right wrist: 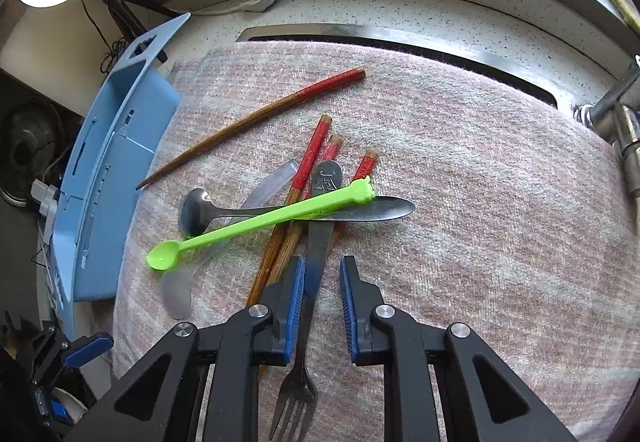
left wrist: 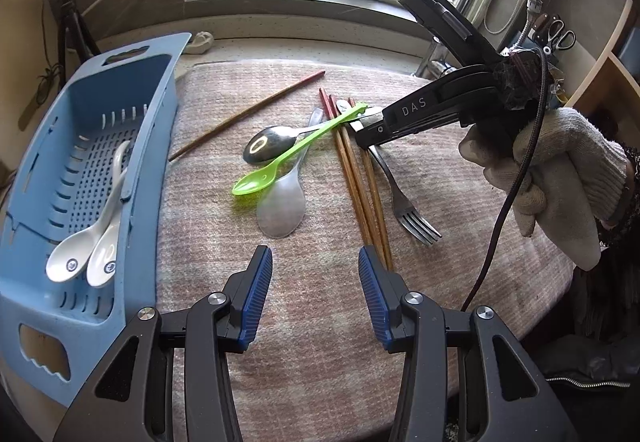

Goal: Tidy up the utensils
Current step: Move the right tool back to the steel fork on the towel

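1. Your right claw (right wrist: 322, 306) points steeply down over the fork (right wrist: 310, 294). Its ribbed blue pads straddle the flat steel handle: the left pad touches it, the right pad stands clear, so nothing is pinched.
2. Your left claw (left wrist: 316, 294) hangs spread over bare cloth (left wrist: 320, 342), holding nothing.
3. The fork's tines point toward you. Its stamped handle end runs under the green spoon (right wrist: 260, 222), a thin plastic one with a knobbed tip.
4. Beneath that lies a steel spoon (right wrist: 360, 209), bowl partly hidden, and a clear plastic spoon (left wrist: 280, 209), hard to make out against the weave.
5. Three wooden chopsticks (right wrist: 308, 161) with red ends cross under the pile, their tips hidden by the right claw. A fourth chopstick (right wrist: 248, 125) lies apart, slanted.
6. All rest on the coarse pink-grey woven cloth that covers the surface.
7. To the left sits the blue slotted plastic basket (left wrist: 160, 145), holding two white glossy spoons (left wrist: 84, 254).
8. In the left view your gloved right hand (left wrist: 560, 177) grips the black tool, and a cable partly crosses it.
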### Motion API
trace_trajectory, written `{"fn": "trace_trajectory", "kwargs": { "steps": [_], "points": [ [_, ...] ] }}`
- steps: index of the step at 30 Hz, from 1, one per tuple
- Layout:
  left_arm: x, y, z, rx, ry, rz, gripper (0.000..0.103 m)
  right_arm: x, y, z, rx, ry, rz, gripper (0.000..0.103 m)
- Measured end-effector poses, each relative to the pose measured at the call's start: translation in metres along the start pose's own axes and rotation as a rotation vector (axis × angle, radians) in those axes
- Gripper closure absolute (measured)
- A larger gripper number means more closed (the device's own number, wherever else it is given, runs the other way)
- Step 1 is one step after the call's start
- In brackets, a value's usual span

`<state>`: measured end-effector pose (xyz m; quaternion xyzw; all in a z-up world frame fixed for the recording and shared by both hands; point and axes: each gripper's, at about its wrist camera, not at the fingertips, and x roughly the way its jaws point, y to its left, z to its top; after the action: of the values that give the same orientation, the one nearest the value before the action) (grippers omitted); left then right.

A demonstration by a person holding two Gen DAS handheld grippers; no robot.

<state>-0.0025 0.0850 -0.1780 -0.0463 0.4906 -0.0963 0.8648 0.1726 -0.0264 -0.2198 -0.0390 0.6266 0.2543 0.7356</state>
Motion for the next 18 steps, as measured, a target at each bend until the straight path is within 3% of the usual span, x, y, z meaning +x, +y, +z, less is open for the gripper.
{"fn": "trace_trajectory", "kwargs": {
  "steps": [18],
  "points": [
    [0.008, -0.008, 0.012, 0.026, 0.002, -0.022, 0.059, -0.006, -0.016, -0.016, -0.001, 0.032, -0.002, 0.091]
  ]
}}
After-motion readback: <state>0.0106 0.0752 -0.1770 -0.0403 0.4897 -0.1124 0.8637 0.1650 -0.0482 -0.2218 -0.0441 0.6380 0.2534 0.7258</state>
